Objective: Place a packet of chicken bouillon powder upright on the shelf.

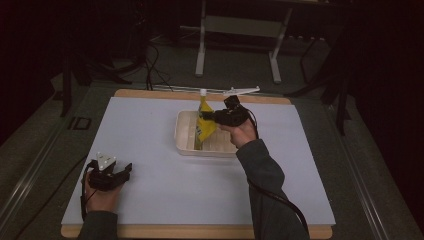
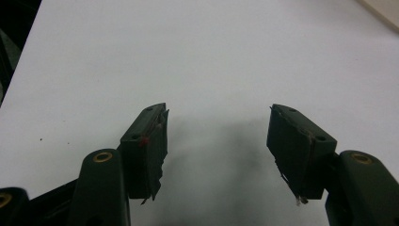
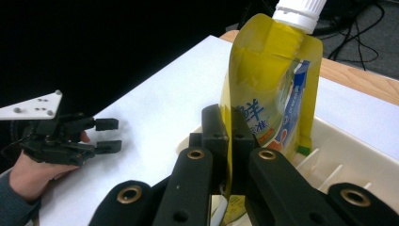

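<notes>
Jaws of right gripper [image 3: 229, 141] clamped on yellow pouch [image 3: 268, 94], over tray [image 1: 181, 131].

**Setting: lab test bench**

Dark room. White sheet [image 1: 165, 190] covers a wood-edged table [image 1: 200, 232]. Metal frame legs [image 1: 201, 50] and loose cables [image 1: 150, 65] on the grey floor [image 1: 240, 65] beyond the far edge. Cabled hand-held rigs.

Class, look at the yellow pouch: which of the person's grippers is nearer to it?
Right. The right gripper is clamped on the yellow pouch over the white tray; the left gripper rests open, far off near the table's front-left.
</notes>
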Available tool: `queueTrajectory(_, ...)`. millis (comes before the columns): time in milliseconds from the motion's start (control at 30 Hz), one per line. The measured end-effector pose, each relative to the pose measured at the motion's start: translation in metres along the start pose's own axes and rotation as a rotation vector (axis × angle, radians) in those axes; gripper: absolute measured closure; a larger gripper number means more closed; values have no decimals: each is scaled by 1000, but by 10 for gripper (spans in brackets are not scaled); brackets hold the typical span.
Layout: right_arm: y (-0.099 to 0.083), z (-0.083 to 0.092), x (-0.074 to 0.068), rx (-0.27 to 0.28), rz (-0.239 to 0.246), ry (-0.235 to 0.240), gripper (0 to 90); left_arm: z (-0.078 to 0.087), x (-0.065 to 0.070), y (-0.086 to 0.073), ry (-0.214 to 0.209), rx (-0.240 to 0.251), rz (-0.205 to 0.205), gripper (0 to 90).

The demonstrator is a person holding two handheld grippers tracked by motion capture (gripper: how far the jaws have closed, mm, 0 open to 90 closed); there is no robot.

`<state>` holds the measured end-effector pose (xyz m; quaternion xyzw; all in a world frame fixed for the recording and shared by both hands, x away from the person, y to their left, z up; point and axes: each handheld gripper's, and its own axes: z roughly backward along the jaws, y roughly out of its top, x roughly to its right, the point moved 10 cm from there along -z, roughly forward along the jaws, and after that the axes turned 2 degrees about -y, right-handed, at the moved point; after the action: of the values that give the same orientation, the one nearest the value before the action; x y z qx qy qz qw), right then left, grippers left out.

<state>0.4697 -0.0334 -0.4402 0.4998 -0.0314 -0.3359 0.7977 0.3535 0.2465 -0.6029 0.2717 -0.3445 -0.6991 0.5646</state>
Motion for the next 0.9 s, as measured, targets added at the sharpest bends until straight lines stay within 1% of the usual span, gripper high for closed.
queueTrajectory(100,-5,-7,7,-27,-8,-36,898,0,0,0,0,2,1,382)
queueTrajectory(133,-6,-9,8,-26,-9,-42,898,0,0,0,0,2,2,382)
queueTrajectory(167,-6,-9,9,-16,-23,-35,899,0,0,0,0,3,4,382)
queueTrajectory(200,-5,-10,10,-9,-34,-39,899,0,0,0,-1,3,4,382)
queueTrajectory(300,-5,-10,14,-17,-41,-61,898,0,0,0,-1,2,1,382)
queueTrajectory(467,-5,-10,14,-24,-34,-78,896,0,0,0,0,2,1,382)
queueTrajectory(567,-5,-10,15,-22,-44,-83,896,0,0,0,1,2,0,382)
queueTrajectory(733,-4,-10,13,-34,-44,-86,890,0,0,0,1,2,0,382)
queueTrajectory(767,-4,-10,13,-36,-37,-87,881,0,0,0,0,2,1,381)
queueTrajectory(833,-4,-9,13,-39,-32,-90,835,0,0,0,0,2,3,382)
queueTrajectory(900,-3,-7,12,-30,-37,-78,742,0,0,0,0,2,4,381)
